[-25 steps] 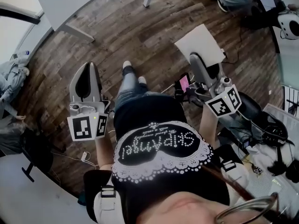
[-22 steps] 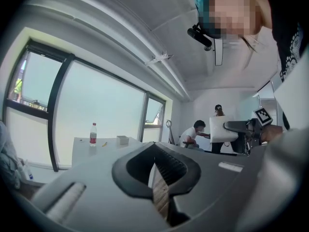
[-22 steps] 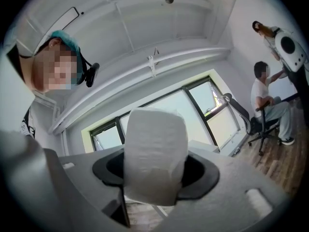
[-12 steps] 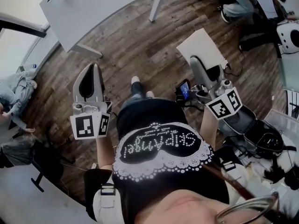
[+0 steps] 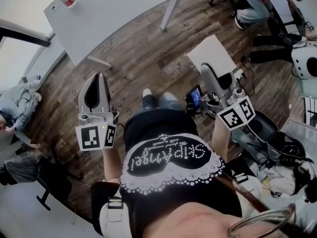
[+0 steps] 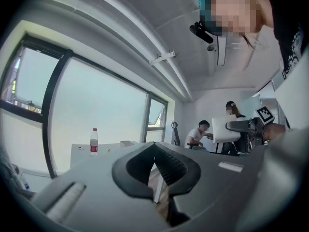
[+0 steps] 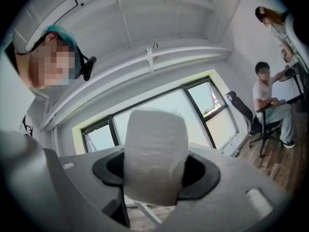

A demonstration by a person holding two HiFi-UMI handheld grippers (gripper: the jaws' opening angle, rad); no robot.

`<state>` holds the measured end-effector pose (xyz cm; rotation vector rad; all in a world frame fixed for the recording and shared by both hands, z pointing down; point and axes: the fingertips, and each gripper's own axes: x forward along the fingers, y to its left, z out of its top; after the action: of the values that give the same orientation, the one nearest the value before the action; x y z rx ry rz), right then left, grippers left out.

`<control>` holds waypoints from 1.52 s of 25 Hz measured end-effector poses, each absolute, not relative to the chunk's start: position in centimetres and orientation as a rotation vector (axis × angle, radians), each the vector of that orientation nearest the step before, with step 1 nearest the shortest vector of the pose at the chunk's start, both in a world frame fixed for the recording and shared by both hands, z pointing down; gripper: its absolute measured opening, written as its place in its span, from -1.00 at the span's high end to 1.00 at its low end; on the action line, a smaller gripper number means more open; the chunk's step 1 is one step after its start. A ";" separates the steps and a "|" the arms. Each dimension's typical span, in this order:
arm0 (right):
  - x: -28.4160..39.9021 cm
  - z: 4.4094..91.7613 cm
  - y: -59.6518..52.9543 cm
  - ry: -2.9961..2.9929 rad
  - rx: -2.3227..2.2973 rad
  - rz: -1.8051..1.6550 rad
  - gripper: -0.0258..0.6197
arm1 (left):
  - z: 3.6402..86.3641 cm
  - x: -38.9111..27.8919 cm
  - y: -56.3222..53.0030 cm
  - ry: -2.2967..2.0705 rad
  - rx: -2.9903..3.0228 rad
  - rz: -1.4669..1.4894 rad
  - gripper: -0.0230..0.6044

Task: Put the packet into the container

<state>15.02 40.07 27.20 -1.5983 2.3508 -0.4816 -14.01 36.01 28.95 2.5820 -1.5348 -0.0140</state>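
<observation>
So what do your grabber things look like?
Both the left gripper and right gripper are grey shells with black ribbed pads inside. Each carries a white cube with black square markers. The person wears a black top with white lace trim.

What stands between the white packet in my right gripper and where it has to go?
No container shows in any view, so the path can't be judged. The right gripper holds the white wrapped packet above the wooden floor, short of the white table.

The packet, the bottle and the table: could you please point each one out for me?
packet (image 7: 155,153), right gripper view, middle of its white face
bottle (image 6: 93,142), left gripper view, middle of its body
table (image 5: 119,9), head view, bare top
</observation>
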 end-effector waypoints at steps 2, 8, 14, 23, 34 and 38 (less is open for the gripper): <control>14.6 27.6 39.5 2.353 -1.603 -0.500 0.10 | 29.1 -14.6 35.5 -1.541 2.572 -0.011 0.92; 13.1 28.5 37.0 2.361 -1.605 -0.545 0.10 | 30.4 -15.9 33.2 -1.535 2.542 0.004 0.92; 12.9 28.6 35.0 2.378 -1.599 -0.573 0.10 | 30.3 -15.6 31.3 -1.531 2.530 -0.009 0.92; 13.6 28.2 29.1 2.429 -1.525 -0.583 0.10 | 29.4 -15.1 27.2 -1.614 2.493 -0.021 0.92; 15.5 27.7 21.1 2.497 -1.428 -0.589 0.10 | 28.7 -13.5 20.5 -1.726 2.442 -0.063 0.92; 16.7 27.7 19.1 2.503 -1.421 -0.593 0.10 | 28.7 -12.9 18.8 -1.749 2.429 -0.060 0.92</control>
<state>16.66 19.13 27.66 -1.4207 2.5028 -0.5931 -12.88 18.81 28.68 2.4294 -1.7485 -0.0596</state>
